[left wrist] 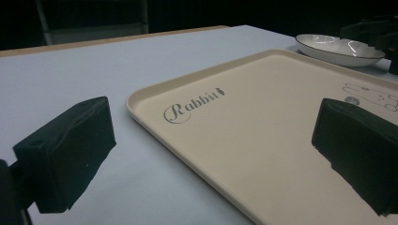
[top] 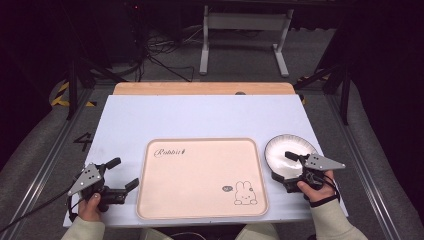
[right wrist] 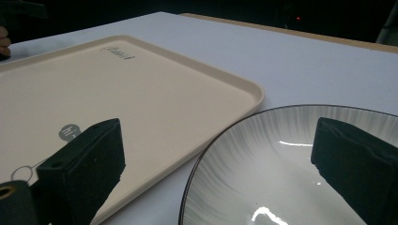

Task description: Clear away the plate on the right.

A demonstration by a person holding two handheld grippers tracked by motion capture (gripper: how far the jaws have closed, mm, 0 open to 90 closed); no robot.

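In the high view, a cream tray point(top: 202, 177) is lying at the lower centre of the frame on a pale table point(top: 200, 117), with a script word at its upper left and a rabbit drawing point(top: 244, 193) at its lower right. A white plate point(top: 288, 152) is sitting just right of the tray, apart from it. The left gripper point(top: 123, 173) is resting at lower left, beside the tray's left edge, its jaws spread and grasping nothing. The right gripper point(top: 286, 170) is sitting at the plate's near rim, at lower right.

In the left gripper view, the two black jaws are standing wide apart at the lower corners, one over the table, the other over the tray point(left wrist: 263, 126). The plate point(left wrist: 339, 48) is showing at upper right.

In the right gripper view, the jaws are gaping, released: the left one is hanging over the tray's point(right wrist: 141, 93) edge, the right one over the plate's point(right wrist: 263, 173) inside, with the dark rim between them.
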